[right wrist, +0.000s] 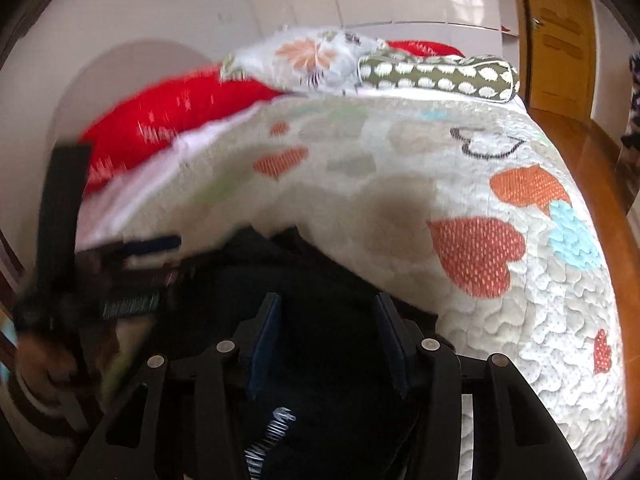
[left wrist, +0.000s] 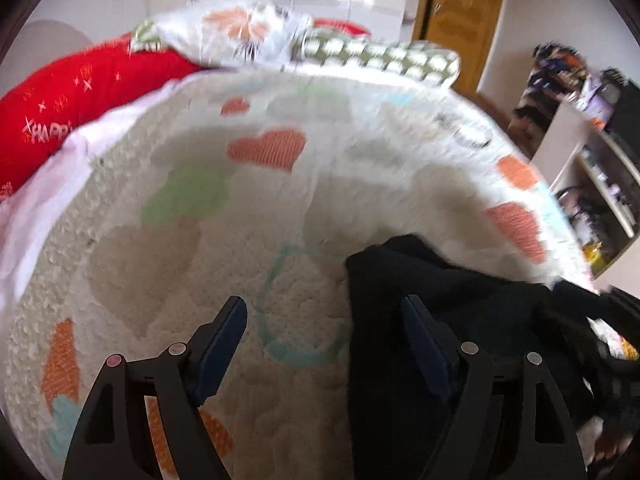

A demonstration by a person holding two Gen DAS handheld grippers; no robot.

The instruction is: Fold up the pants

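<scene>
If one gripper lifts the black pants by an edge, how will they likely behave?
The black pants lie bunched in soft folds on the quilt, so they are probably floppy and would drape. No hard parts show, so nothing looks fragile or apt to roll.

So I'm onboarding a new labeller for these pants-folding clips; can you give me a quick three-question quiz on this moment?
1. True or false: the black pants lie on a bare wooden table.
2. Which gripper has quilt, not pants, between its fingers? A) left gripper B) right gripper
3. What colour is the pillow with white lettering?

Key: 1. False, they lie on a heart-patterned quilt. 2. A; the right one stands over the pants. 3. Red.
</scene>
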